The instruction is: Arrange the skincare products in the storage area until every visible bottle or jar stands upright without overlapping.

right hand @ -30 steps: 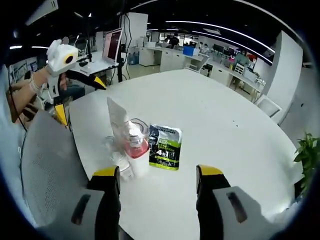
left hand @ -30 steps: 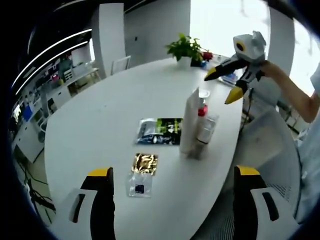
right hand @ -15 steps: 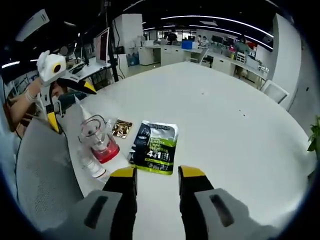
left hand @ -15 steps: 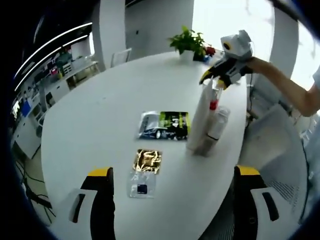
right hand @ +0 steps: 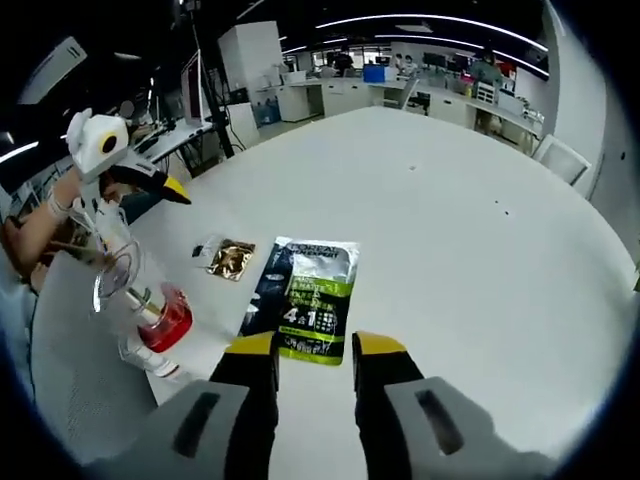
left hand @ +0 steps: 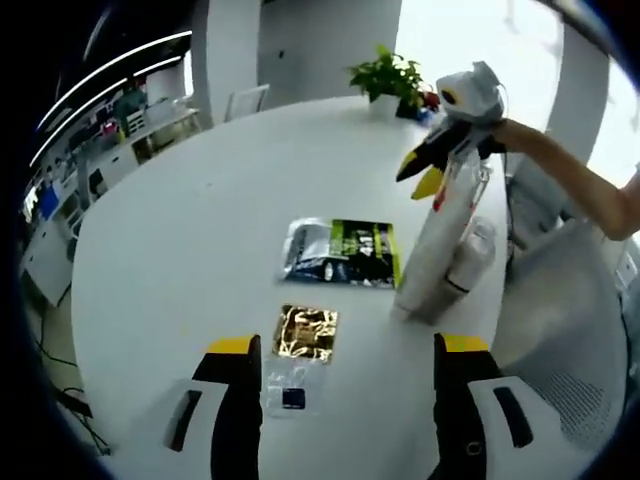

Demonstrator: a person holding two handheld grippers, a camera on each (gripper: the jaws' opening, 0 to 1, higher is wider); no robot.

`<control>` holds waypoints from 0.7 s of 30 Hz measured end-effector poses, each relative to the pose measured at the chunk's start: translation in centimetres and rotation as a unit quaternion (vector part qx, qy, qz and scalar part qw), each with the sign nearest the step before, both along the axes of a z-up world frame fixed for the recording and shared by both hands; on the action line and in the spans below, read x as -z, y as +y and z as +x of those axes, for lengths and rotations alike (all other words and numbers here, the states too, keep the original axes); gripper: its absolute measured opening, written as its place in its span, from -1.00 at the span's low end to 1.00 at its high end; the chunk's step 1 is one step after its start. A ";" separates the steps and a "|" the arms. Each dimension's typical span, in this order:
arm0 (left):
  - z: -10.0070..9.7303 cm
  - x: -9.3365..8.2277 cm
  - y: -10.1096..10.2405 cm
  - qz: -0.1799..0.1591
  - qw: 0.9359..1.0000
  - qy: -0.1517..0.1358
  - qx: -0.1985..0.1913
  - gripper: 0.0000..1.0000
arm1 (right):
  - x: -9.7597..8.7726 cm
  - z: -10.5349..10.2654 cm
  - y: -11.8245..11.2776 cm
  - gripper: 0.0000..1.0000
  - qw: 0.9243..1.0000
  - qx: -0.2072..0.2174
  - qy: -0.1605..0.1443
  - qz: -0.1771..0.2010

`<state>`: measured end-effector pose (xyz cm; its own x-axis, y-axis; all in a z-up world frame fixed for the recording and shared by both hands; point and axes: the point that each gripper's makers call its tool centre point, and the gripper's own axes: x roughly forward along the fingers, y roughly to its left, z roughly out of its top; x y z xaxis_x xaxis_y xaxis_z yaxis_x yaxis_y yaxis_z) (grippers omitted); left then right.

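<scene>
A tall white tube (left hand: pixel 436 245) stands near the table's edge with a clear bottle (left hand: pixel 468 258) close beside it. My right gripper (left hand: pixel 421 173) hovers by the tube's top, held by a person's hand, and I cannot tell if it touches. In the right gripper view, a red-capped bottle (right hand: pixel 165 322) and a clear cap (right hand: pixel 116 272) sit at the left, away from my right gripper (right hand: pixel 314 345), whose jaws stand a narrow gap apart with nothing between. My left gripper (left hand: pixel 347 345) is open over a gold sachet (left hand: pixel 307 332); the left gripper (right hand: pixel 150 180) hangs above the bottles.
A green and black sachet (left hand: pixel 345 252) lies flat mid-table, also the sachet (right hand: pixel 305 300). A small clear sachet (left hand: pixel 290 386) lies near my left jaws. A potted plant (left hand: pixel 395 75) stands at the far end. A grey chair back (left hand: pixel 560 330) sits beside the white table (left hand: pixel 180 220).
Both grippers' jaws have narrowed. The right gripper has come down close to the tube's top. Both cameras have moved nearer the table, so the sachets look larger.
</scene>
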<state>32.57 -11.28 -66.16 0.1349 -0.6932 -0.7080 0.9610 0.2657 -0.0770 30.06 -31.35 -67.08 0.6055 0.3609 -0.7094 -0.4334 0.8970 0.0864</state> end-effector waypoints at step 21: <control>1.2 4.0 -6.2 -0.060 0.984 0.147 -0.080 -0.58 | 3.1 2.3 1.2 -0.53 0.997 -0.004 0.052 0.052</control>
<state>33.74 -17.46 -70.21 0.0509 -0.7611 -0.6466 0.8396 0.3833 -0.3850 32.39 -30.17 -70.18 0.5268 0.4398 -0.7273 -0.4243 0.8775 0.2233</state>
